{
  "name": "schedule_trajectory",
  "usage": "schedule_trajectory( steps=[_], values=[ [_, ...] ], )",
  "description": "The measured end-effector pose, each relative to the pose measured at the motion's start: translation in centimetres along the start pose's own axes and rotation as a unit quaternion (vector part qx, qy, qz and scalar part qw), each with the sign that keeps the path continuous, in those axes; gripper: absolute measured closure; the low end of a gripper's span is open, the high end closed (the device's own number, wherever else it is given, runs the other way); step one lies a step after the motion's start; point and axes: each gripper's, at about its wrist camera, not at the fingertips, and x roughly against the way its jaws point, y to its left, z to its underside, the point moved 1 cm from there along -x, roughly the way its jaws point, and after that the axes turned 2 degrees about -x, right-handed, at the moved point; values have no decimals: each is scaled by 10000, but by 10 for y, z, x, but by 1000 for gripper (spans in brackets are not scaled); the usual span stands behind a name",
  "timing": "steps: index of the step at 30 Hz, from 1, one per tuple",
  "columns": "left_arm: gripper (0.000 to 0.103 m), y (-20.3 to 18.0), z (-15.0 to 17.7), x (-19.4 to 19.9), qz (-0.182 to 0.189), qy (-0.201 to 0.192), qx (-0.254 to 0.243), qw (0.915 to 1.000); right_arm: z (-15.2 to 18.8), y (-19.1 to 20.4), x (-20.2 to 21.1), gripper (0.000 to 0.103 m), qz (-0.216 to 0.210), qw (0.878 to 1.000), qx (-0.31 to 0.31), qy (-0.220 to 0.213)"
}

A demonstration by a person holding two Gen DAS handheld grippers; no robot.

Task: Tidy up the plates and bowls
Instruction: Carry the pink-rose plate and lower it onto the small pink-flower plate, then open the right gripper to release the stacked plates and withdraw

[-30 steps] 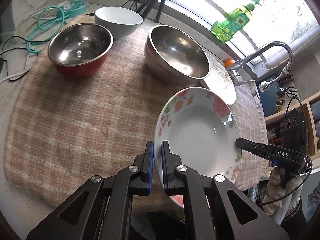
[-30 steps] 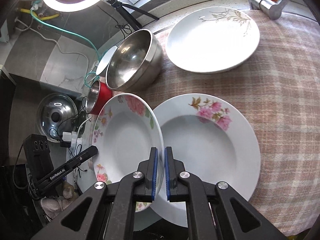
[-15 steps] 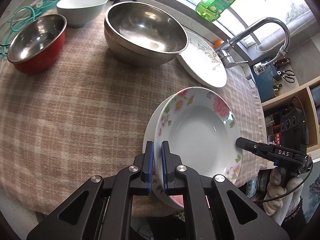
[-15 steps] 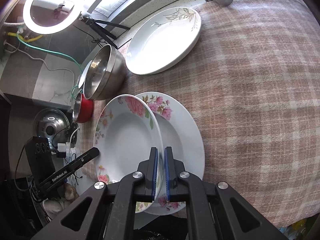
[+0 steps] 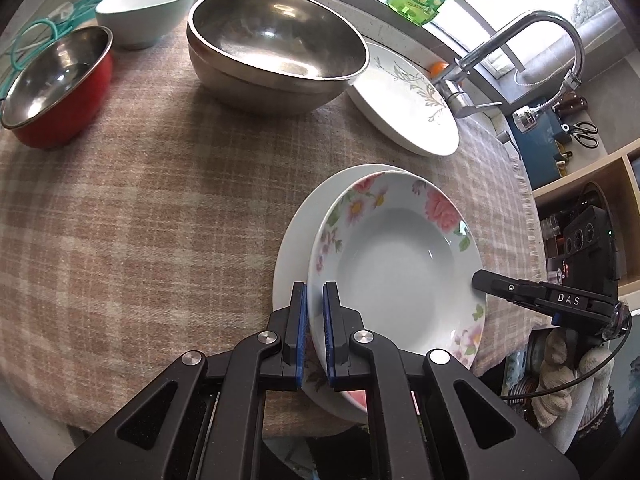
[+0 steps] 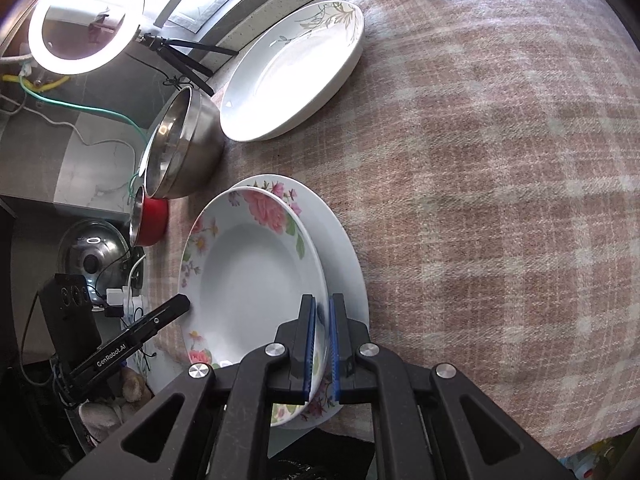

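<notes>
Floral plate held over its twin, stacking step nearly done.

Both grippers are clamped on opposite rims of the floral plate (image 5: 400,264): the left gripper (image 5: 315,332) at its 7 o'clock edge in the left wrist view, the right gripper (image 6: 321,344) at its 5 o'clock edge in the right wrist view. It sits tilted over the matching lower plate (image 6: 340,240) on the checked cloth (image 5: 140,200) of the desk, offset so that plate's rim shows. A white leaf-pattern plate (image 5: 404,96) lies at 1 o'clock beside the steel bowl (image 5: 276,48). Next, I judge, level and centre it, lower until nested, then part both pairs of fingers together.
</notes>
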Motion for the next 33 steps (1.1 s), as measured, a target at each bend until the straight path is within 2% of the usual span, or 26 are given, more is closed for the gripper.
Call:
schedule_trajectory(
  steps=[20, 25, 33],
  values=[
    [97, -4, 3, -6, -100, 94, -188, 9997, 2, 12, -6, 94, 408, 9983, 412, 30],
    [93, -3, 4, -4, -145, 145, -207, 9996, 2, 8, -4, 94, 386, 9988, 309, -4],
    [91, 0, 2, 16, -265, -116, -258, 9992, 2, 7, 10, 91, 386, 9985, 360, -169]
  ],
)
